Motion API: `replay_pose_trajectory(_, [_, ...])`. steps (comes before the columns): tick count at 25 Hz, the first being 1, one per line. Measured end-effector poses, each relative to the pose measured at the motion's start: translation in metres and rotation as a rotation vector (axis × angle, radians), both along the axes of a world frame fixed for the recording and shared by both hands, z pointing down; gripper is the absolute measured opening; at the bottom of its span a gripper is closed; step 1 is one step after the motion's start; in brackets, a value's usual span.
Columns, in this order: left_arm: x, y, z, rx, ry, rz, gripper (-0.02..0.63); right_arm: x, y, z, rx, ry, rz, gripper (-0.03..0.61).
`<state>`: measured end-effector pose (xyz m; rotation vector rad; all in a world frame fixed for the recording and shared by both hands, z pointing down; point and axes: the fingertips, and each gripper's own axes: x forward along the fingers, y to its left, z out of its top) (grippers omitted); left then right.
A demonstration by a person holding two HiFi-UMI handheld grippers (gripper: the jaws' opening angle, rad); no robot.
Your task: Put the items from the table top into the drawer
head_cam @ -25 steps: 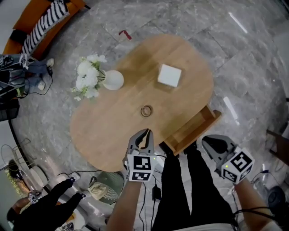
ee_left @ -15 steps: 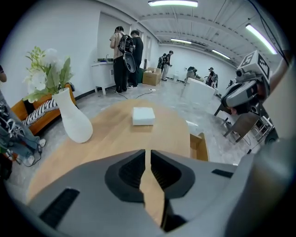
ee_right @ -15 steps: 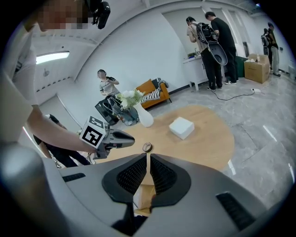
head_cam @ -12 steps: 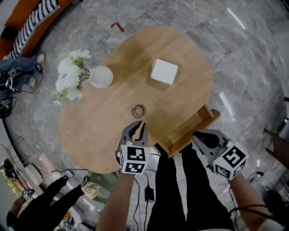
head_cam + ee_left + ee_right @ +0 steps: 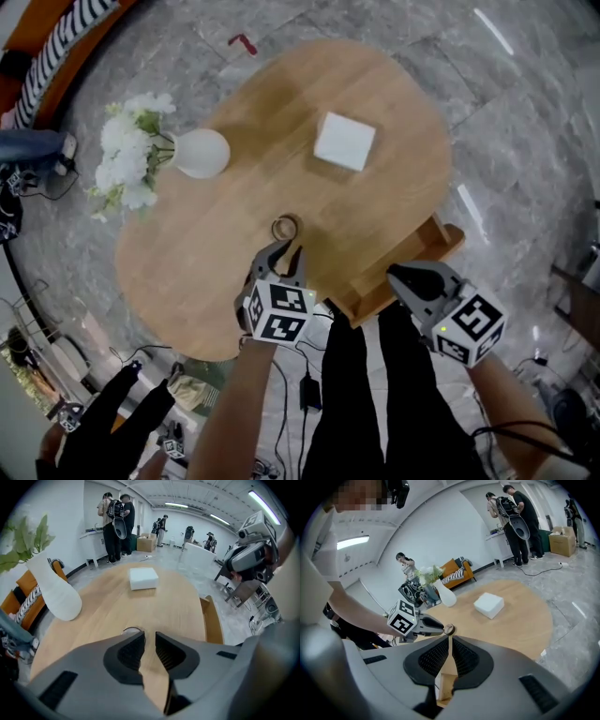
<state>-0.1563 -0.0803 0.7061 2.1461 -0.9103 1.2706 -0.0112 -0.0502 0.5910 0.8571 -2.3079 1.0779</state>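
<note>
A small ring-shaped roll (image 5: 284, 228) lies near the middle of the oval wooden table (image 5: 225, 253). A white box (image 5: 344, 141) sits farther back. My left gripper (image 5: 284, 250) hovers just short of the roll with its jaws slightly apart and nothing between them; in the left gripper view the roll (image 5: 131, 630) peeks out just past the left gripper (image 5: 150, 638). My right gripper (image 5: 397, 274) is shut and empty, over the open wooden drawer (image 5: 412, 261) at the table's near right side. The right gripper view shows the right gripper (image 5: 450, 641), the roll (image 5: 449, 629) and the box (image 5: 489, 605).
A white vase (image 5: 202, 153) with white flowers (image 5: 127, 155) stands on the table's left part. The holder's legs in black trousers (image 5: 375, 394) are beside the drawer. Cables lie on the marble floor (image 5: 309, 394). People stand far back in the room (image 5: 115, 522).
Both grippers have sunk toward the table. The left gripper's tips have come closer to the roll. The right gripper has moved in over the drawer's front.
</note>
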Motion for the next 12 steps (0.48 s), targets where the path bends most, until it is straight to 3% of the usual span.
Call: replay_pose_trajectory(12, [-0.004, -0.002, 0.047, -0.117, -0.124, 0.112, 0.109, -0.009, 0.014, 0.014, -0.042, -0.019, -0.013, 0.043])
